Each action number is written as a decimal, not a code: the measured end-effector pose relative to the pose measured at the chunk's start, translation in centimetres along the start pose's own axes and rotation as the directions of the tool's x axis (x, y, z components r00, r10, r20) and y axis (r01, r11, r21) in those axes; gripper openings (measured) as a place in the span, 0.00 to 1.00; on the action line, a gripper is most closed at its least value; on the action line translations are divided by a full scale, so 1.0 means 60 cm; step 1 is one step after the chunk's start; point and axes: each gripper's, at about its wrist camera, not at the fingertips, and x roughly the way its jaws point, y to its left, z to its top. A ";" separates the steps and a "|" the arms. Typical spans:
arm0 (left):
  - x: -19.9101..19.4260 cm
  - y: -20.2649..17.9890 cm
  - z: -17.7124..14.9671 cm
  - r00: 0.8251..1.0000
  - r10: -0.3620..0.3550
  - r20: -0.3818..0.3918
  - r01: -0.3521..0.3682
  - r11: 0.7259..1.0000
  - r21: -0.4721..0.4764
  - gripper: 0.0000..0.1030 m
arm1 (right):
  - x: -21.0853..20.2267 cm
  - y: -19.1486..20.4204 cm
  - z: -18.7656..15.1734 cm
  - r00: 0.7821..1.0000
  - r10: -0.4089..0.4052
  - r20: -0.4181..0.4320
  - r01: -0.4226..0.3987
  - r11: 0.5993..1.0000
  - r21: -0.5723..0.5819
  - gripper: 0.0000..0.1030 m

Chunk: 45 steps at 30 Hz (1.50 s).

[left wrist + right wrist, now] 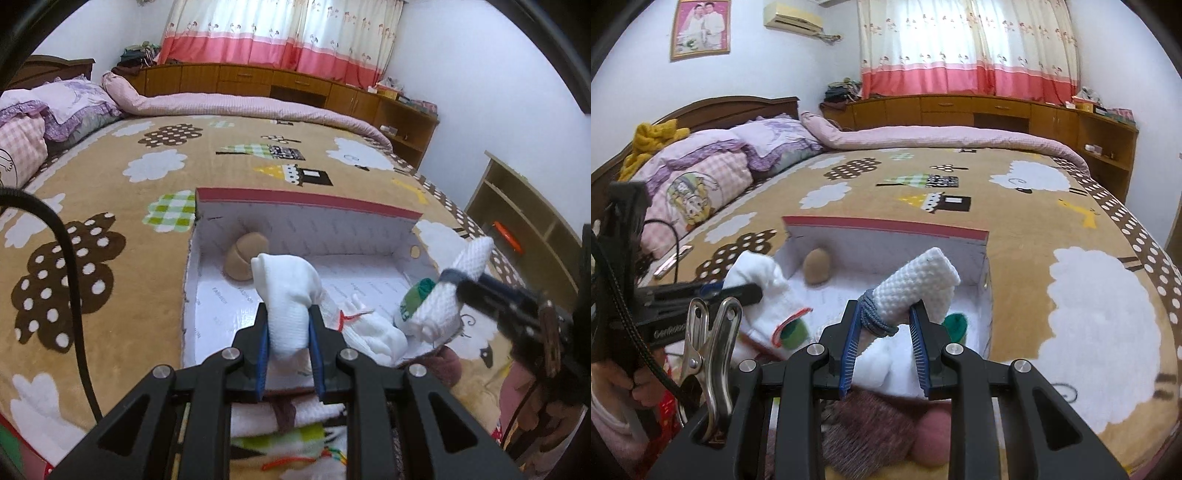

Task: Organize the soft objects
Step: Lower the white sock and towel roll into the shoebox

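1. The left gripper [288,328] is clamped on a smooth white folded sock [286,295], its blue pads pressing both sides; the sock's rounded end stands up past the fingertips.
2. The right gripper [886,325] is clamped on a rolled white waffle-knit sock with a grey-blue cuff [916,284], which pokes up and ahead of the jaws.
3. Both bundles hang over the near end of the open white cardboard box with a red rim [306,203], just ahead of the fingertips.
4. Below the jaws lies a heap of loose white socks [373,332], one with green trim.
5. Farther ahead, against the box's back wall, sits a tan rolled sock [245,260].
6. These look light, limp and squashy; I would grip mid-roll, since the ends may unfurl.
7. The box's near wall is hidden behind the grippers, and the dark woolly things beneath them are blurred.
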 end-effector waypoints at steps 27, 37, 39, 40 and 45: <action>0.104 0.033 0.030 0.998 0.017 -0.068 -0.017 1.000 -0.007 0.20 | 0.131 -0.047 0.026 0.993 -0.071 -0.097 0.073 0.997 0.024 0.27; 0.130 0.033 0.022 0.995 0.051 -0.090 -0.052 0.999 0.000 0.34 | 0.158 -0.047 0.014 0.989 -0.073 -0.129 0.077 0.997 0.028 0.34; 0.129 0.031 0.022 0.994 0.062 -0.089 -0.062 0.998 0.007 0.37 | 0.158 -0.048 0.014 0.990 -0.071 -0.125 0.075 0.997 0.032 0.36; 0.128 0.030 0.023 0.993 0.071 -0.091 -0.070 0.997 0.010 0.37 | 0.158 -0.049 0.013 0.990 -0.071 -0.125 0.076 0.997 0.032 0.36; 0.116 0.029 0.026 0.991 0.097 -0.090 -0.097 0.995 0.012 0.41 | 0.147 -0.049 0.015 0.991 -0.070 -0.112 0.074 0.997 0.031 0.37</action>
